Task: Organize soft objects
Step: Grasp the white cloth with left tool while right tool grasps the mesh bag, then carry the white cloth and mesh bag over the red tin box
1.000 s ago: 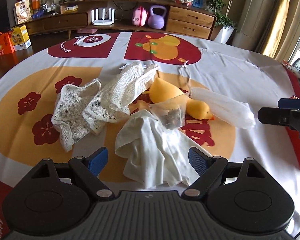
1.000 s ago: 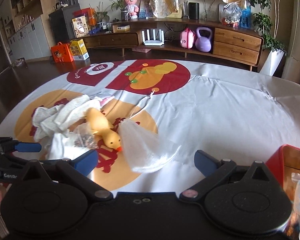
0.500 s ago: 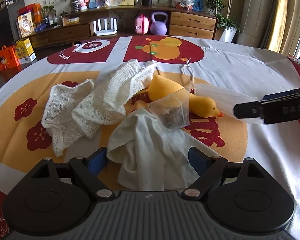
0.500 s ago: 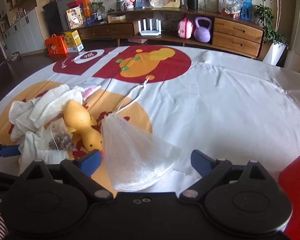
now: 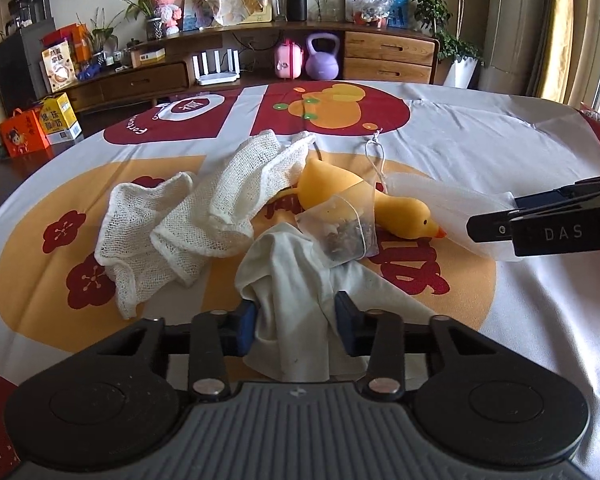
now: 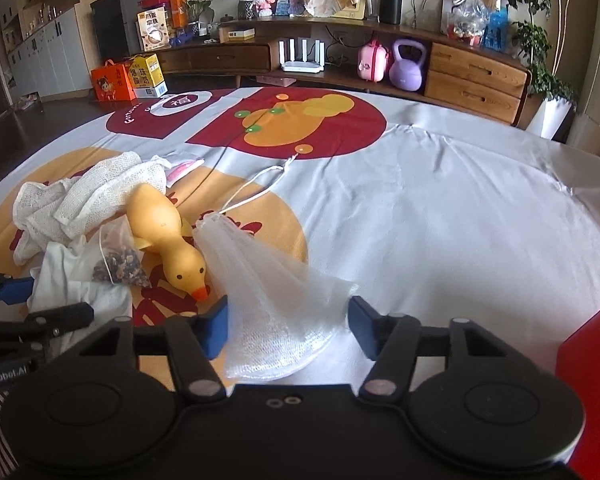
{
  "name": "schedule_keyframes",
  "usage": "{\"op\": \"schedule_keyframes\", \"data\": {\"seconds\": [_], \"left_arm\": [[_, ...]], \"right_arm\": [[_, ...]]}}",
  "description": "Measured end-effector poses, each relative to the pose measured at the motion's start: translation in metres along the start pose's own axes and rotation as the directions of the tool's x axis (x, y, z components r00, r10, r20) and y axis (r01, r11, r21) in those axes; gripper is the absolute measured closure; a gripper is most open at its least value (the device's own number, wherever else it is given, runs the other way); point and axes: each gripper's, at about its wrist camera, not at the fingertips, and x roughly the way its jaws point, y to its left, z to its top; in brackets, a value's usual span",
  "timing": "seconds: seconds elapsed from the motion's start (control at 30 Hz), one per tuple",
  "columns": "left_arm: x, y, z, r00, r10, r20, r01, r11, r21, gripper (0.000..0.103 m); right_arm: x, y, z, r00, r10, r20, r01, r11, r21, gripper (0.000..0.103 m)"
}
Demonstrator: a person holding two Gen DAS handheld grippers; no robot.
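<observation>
A white cloth (image 5: 300,300) lies crumpled at the table's near side. My left gripper (image 5: 296,322) has closed partway, its blue pads touching both sides of the cloth. A clear sachet (image 5: 340,230) rests on the cloth, against a yellow rubber duck (image 5: 364,204). A white mesh rag (image 5: 204,208) lies to the left. My right gripper (image 6: 287,326) is open around the near end of a white net pouch (image 6: 272,292), whose drawstring (image 6: 256,188) trails away. The duck also shows in the right wrist view (image 6: 164,240).
The table wears a white cloth printed in red and orange (image 6: 440,216). A red box (image 6: 592,364) sits at the right edge. A pink packet (image 6: 182,168) lies behind the rag. A wooden sideboard (image 5: 388,56) stands beyond the table.
Both grippers moved forward and down. The left jaws narrowed onto the white cloth. The right jaws came around the net pouch's end and narrowed a little.
</observation>
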Motion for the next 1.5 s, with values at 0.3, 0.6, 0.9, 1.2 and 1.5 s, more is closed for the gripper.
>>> {"op": "schedule_keyframes", "data": {"seconds": [0.3,0.6,0.9,1.2,1.5], "left_arm": [[-0.008,0.002,0.001,1.000,-0.012,-0.003,0.012,1.000,-0.006,0.086],[-0.023,0.002,-0.004,0.997,-0.074,-0.013,0.073,0.997,-0.031,0.091],[-0.051,0.001,-0.011,0.992,-0.128,-0.006,0.127,0.990,-0.065,0.092],[-0.080,-0.002,-0.015,0.984,-0.179,0.022,0.181,0.980,-0.088,0.093],[-0.116,-0.011,-0.012,0.972,-0.228,0.063,0.233,0.968,-0.094,0.093]], "right_arm": [[-0.007,0.004,-0.001,1.000,0.005,0.003,-0.005,1.000,-0.011,0.076],[-0.025,0.013,-0.012,1.000,0.025,0.002,-0.025,1.000,-0.004,0.096],[-0.059,0.006,-0.037,0.998,0.056,0.012,-0.057,0.991,0.119,0.096],[-0.103,0.006,-0.061,0.994,0.089,0.060,-0.099,0.980,0.173,0.097],[-0.155,-0.001,-0.079,0.987,0.098,0.128,-0.126,0.966,0.226,0.097]]}}
